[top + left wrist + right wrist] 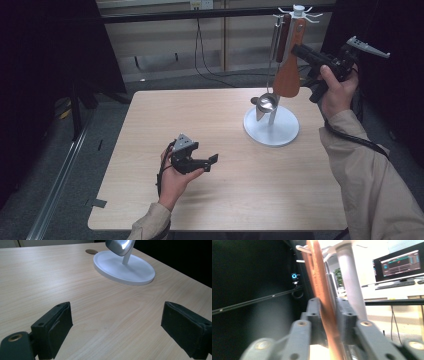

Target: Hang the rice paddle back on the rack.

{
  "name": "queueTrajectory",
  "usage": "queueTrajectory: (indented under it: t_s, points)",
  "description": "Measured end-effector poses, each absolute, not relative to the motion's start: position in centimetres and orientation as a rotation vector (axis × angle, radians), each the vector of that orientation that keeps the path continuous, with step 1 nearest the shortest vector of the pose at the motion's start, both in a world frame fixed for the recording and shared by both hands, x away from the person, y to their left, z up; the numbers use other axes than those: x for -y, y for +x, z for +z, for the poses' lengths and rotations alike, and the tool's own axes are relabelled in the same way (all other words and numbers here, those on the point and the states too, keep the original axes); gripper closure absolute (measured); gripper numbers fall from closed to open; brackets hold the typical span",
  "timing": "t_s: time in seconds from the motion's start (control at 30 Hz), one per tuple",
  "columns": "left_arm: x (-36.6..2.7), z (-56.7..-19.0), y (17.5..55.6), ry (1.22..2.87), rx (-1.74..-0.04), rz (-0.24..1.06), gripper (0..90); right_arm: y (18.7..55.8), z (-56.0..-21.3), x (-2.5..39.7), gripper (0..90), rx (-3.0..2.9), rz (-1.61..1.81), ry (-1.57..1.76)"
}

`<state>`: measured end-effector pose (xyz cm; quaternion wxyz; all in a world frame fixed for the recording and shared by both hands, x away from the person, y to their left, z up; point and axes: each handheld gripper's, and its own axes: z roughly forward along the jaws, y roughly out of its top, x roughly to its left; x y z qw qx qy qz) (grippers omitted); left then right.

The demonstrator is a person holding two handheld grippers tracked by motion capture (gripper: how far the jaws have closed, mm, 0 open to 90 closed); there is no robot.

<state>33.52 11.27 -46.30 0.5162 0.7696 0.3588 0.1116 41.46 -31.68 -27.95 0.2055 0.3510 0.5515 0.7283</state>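
Right tongs [300, 51]: raised at the far right of the table, pressed together on the flat brown wooden spatula [288, 70]; in the right gripper view, clamped on both faces of the blade [325, 307].
Flat brown wooden spatula: hanging upright from the white hook crown of the white round-based utensil stand [271, 127], blade down, just beside the stand's pole.
Left tongs [212, 161]: low over the pale wooden table [210, 125] near its front edge, well apart from the stand, spread wide, holding nothing [117, 325].
Shiny steel ladle [266, 102]: hanging on the same stand, bowl just above the white base; seen close in the left gripper view [120, 246].
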Motion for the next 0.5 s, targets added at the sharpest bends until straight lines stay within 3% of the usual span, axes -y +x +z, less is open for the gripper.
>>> queueTrajectory:
  t_s: [0.1,0.3,0.5]
  points:
    - [-11.3,-46.3,33.5,1.849,-0.861,0.269,9.5,41.4,-28.2,31.9,65.5,-1.519,2.016,0.989]
    - [-11.2,-46.2,33.6,1.85,-0.858,0.276,9.5,39.8,-28.5,31.8,37.2,-1.511,1.883,0.964]
    - [-11.0,-46.0,33.5,1.851,-0.844,0.281,9.4,37.3,-29.6,31.5,22.1,-1.496,1.834,0.943]
